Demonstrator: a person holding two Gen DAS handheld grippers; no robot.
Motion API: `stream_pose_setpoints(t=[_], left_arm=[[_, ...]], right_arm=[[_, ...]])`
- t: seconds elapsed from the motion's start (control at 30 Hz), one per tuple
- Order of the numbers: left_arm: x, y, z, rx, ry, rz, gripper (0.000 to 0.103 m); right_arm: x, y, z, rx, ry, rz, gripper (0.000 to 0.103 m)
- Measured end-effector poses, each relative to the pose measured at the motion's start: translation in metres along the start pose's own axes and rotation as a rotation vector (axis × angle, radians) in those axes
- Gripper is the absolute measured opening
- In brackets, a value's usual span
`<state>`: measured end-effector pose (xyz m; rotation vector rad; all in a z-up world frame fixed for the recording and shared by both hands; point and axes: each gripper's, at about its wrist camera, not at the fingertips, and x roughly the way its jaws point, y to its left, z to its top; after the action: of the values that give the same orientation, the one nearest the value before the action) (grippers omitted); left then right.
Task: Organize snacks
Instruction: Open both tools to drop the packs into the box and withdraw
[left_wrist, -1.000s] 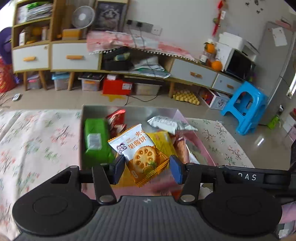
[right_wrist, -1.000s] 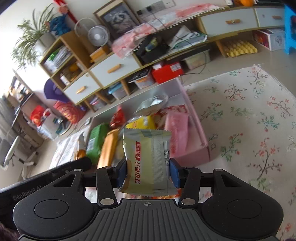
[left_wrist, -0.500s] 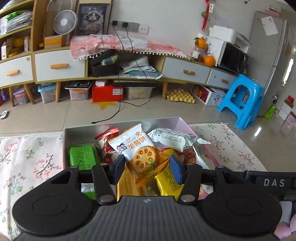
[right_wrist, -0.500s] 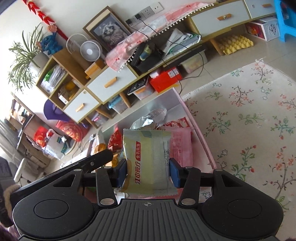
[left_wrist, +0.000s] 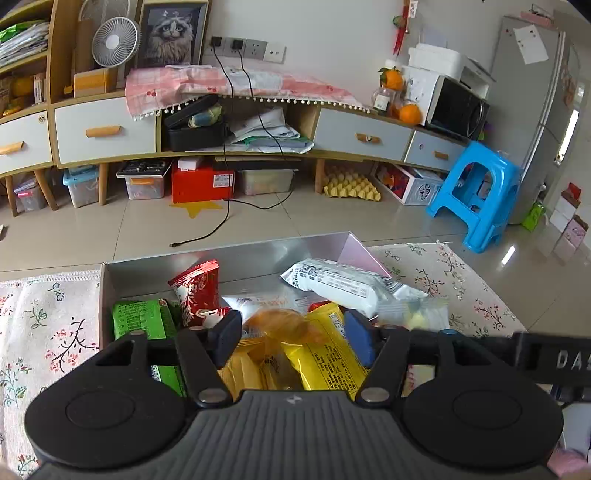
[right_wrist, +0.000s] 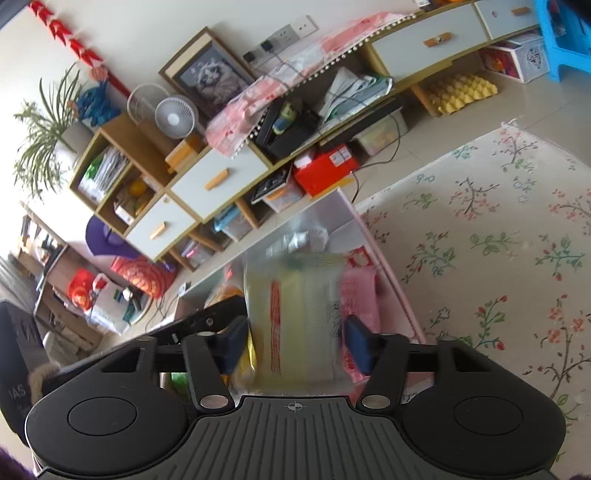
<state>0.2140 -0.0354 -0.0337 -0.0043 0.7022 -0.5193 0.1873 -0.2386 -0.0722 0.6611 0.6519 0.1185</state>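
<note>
While blurred, both snacks (left_wrist: 284, 326) lie between parted fingers (left_wrist: 227, 338).

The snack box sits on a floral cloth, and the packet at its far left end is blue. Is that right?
Not quite. The packet at the far left end of the snack box is green, not blue, as the left wrist view shows. The box does sit on the floral cloth.
</note>
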Motion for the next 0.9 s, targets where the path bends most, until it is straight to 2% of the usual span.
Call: stream_pose_setpoints(t=[0.23,0.53,0.7,0.9], left_arm=[[-0.008,0.001,-0.005,-0.013,0.01,0.027,0.069],[-0.038,-0.001,-0.015,-0.022,-0.005,0.096,0.085],[-0.046,-0.008,-0.024,0.005,0.013,0.144,0.089],[-0.055,-0.012,-0.04,-0.029,0.059,0.199,0.093]], right_arm=[[-0.007,0.0,0.003,-0.011,-0.018,0.008,0.065],[-0.019,0.005,0.002,-0.066,-0.007,-0.009,0.072],[-0.023,0.008,-0.001,-0.118,0.03,-0.019,0.073],[-0.029,0.01,-0.01,-0.184,0.072,-0.059,0.074]])
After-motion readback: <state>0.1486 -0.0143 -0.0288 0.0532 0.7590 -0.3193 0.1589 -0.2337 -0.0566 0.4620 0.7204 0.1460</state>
